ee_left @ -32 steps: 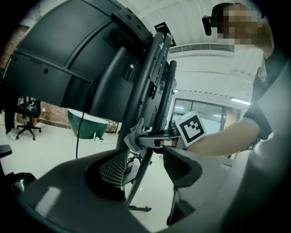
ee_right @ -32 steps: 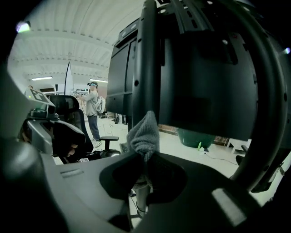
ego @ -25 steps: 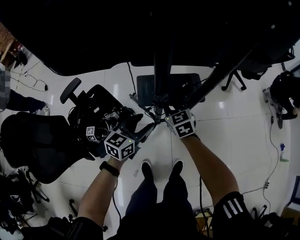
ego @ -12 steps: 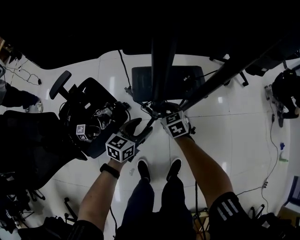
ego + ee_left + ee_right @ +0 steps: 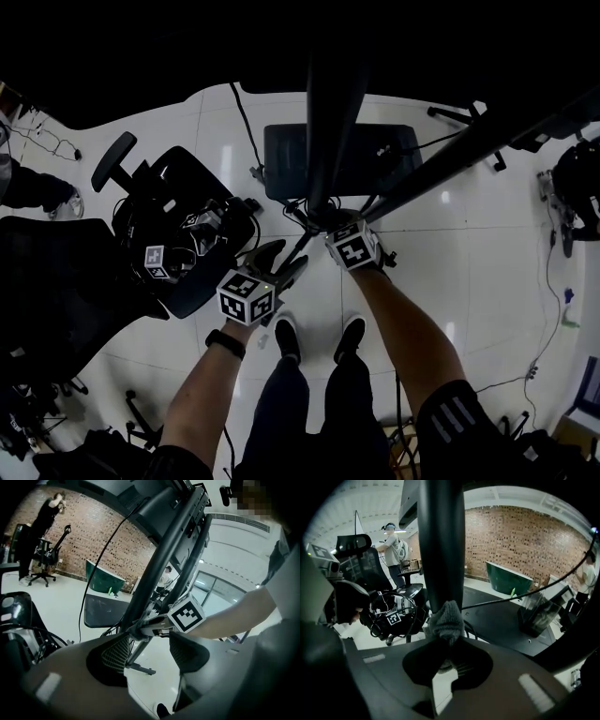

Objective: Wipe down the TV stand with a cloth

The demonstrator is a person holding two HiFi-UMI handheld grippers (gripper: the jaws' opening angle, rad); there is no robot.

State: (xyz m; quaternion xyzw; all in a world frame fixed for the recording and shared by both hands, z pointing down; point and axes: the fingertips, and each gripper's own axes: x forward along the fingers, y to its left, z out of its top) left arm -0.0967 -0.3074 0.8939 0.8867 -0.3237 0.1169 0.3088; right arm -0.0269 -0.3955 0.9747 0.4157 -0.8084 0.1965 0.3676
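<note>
Cloth [image 5: 446,620] still on TV stand [image 5: 440,541] pole | right gripper [image 5: 446,651] fingers clamp it | left gripper [image 5: 150,653] fingers wide, empty, barely moved

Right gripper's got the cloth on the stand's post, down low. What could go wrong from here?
1. The cloth is held only as a small bunch in the right gripper; rubbing on the post could drag it out.
2. Cables gather at the post's foot; wiping lower may snag them.
3. The open left gripper sits close by and could knock the stand.
</note>
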